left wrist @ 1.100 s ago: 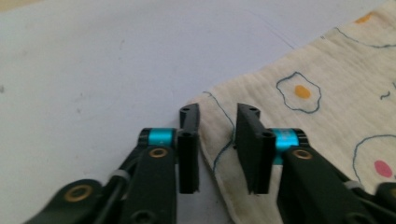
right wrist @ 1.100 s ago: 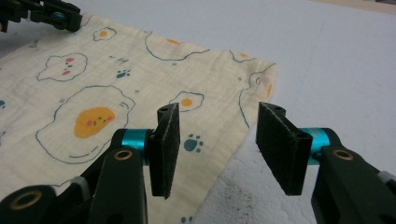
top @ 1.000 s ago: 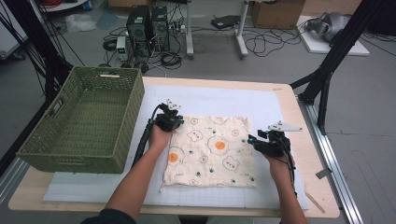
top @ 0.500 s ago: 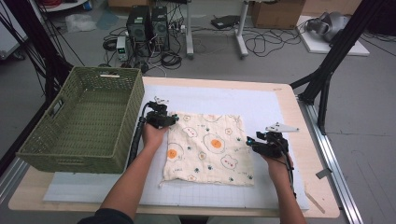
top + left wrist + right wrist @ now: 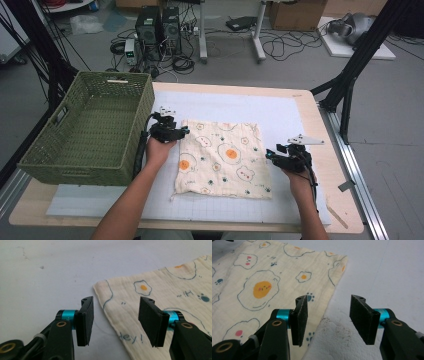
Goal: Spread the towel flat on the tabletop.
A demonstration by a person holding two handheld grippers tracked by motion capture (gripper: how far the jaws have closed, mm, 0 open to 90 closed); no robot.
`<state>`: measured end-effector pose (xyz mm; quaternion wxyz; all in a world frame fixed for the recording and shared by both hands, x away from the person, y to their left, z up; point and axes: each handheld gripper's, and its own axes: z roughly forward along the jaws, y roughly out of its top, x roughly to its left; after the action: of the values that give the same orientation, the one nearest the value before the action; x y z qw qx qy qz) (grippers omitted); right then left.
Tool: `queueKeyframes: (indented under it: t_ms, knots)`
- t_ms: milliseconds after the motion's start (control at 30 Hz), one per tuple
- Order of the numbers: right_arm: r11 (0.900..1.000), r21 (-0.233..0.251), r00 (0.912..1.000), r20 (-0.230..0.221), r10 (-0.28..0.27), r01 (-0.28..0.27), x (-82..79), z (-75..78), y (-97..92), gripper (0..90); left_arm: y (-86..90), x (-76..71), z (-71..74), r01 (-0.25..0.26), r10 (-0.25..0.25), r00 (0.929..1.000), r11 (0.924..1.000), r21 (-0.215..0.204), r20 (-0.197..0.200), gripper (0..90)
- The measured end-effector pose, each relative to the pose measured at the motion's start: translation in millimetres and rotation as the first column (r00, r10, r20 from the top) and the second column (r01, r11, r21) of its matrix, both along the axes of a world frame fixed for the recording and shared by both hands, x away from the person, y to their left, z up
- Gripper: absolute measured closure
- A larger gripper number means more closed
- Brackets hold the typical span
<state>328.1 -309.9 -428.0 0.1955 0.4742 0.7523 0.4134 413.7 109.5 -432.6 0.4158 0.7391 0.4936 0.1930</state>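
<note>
Flanking cloth (image 5: 224,159): left gripper (image 5: 172,132), right gripper (image 5: 280,156), jaws apart.

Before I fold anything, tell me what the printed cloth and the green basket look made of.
Printed cloth: soft woven fabric, probably cotton gauze; matte, crinkled weave and limp edges in the gripper views. Green basket: woven wicker or plastic strips, which one is unclear; regular open weave, dull finish.

A green woven basket (image 5: 87,127) sits on the left of the wooden table (image 5: 327,150), partly over the white mat (image 5: 280,112), while computer towers (image 5: 157,25), tangled cables (image 5: 285,47) and a cardboard box (image 5: 295,12) crowd the floor behind.
</note>
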Motion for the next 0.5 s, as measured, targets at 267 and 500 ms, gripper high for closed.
queueKeyframes:
  t_ms: [267, 500]
  knots:
    - [0.998, -0.056, 0.9967, -0.078, 0.024, -0.029, -0.6, -14.1, 12.3, 49.8, 0.4, -23.3, -4.2, 0.063, -0.062, 0.9971, 0.9976, 0.027, -0.043, 48.0]
    - [0.995, -0.092, 0.995, -0.095, 0.028, -0.037, -2.8, -17.7, 14.3, 56.1, -8.6, -49.7, -9.2, 0.169, -0.166, 0.9849, 0.9832, 0.068, -0.049, 65.8]
